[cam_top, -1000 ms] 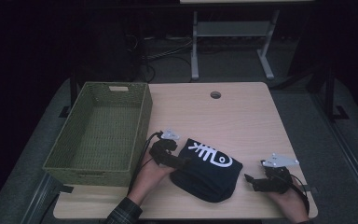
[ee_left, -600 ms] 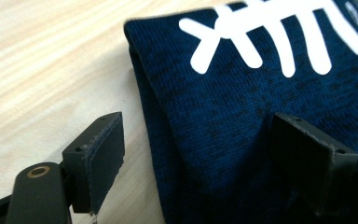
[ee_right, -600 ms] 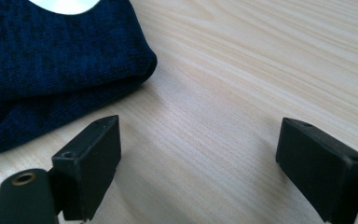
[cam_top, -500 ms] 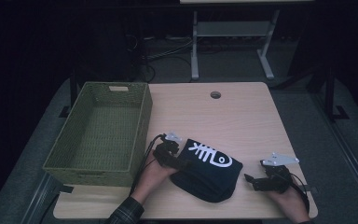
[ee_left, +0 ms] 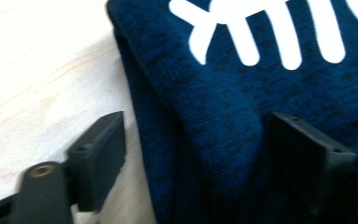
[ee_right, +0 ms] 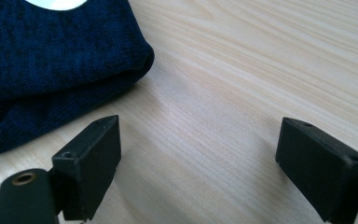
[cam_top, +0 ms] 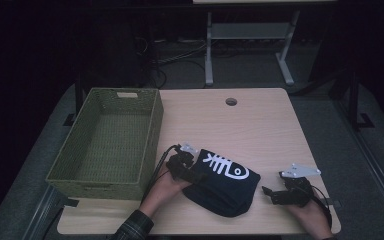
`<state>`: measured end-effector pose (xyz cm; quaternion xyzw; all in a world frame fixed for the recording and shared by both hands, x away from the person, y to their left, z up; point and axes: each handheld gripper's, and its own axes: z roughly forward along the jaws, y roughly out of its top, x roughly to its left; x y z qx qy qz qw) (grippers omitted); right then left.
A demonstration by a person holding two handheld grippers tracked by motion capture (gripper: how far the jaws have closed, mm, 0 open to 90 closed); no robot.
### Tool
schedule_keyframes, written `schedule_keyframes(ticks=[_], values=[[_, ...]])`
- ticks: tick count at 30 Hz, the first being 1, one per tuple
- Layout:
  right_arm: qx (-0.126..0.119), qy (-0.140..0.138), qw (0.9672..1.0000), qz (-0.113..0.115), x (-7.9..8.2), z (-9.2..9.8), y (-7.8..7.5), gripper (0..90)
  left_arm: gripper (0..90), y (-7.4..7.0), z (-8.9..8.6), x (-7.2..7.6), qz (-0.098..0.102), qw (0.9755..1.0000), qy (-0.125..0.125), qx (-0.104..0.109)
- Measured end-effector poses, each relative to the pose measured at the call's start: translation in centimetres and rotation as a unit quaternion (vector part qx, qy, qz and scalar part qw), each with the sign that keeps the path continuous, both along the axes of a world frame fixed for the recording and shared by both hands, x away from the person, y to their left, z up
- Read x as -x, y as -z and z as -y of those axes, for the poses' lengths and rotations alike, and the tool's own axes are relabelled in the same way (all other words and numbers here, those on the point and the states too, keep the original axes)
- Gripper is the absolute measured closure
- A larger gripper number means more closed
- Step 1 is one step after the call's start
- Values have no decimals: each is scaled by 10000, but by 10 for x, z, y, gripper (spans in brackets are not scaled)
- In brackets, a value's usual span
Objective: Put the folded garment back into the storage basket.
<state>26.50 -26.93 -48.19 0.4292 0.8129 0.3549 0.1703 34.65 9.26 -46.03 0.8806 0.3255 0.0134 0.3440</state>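
Note:
A folded dark blue garment with a white fish-bone print lies on the table's near side. My left gripper is at the garment's left edge. In the left gripper view the left gripper straddles the folded edge of the garment: one jaw is on bare wood beside it, the other over the cloth. The jaws have just been closing, still wide, with the cloth between them and not pinched. My right gripper rests on the table right of the garment. The right gripper is open over bare wood, with the garment's corner to its left.
An empty green woven basket stands at the table's left, close to my left hand. The wooden table has a cable hole near its far edge. A metal stand is on the floor behind.
My left gripper has edged slightly right onto the garment's left edge. The right gripper and the garment have stayed put.

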Motion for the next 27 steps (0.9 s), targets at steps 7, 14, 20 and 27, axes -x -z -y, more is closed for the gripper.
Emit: schedule_keyframes(ticks=[7,14,20,27], values=[[-2,2,10000,2,0,0,0,139,428,0,0,0,-93,9997,214,112],[-7,6,10000,4,0,0,0,140,583,0,-1,-2,-287,9989,303,228],[-8,7,10000,4,0,0,0,141,708,0,1,-4,-460,9981,354,222],[-9,10,10000,1,0,0,0,141,743,-4,3,-5,-521,9979,339,192]])
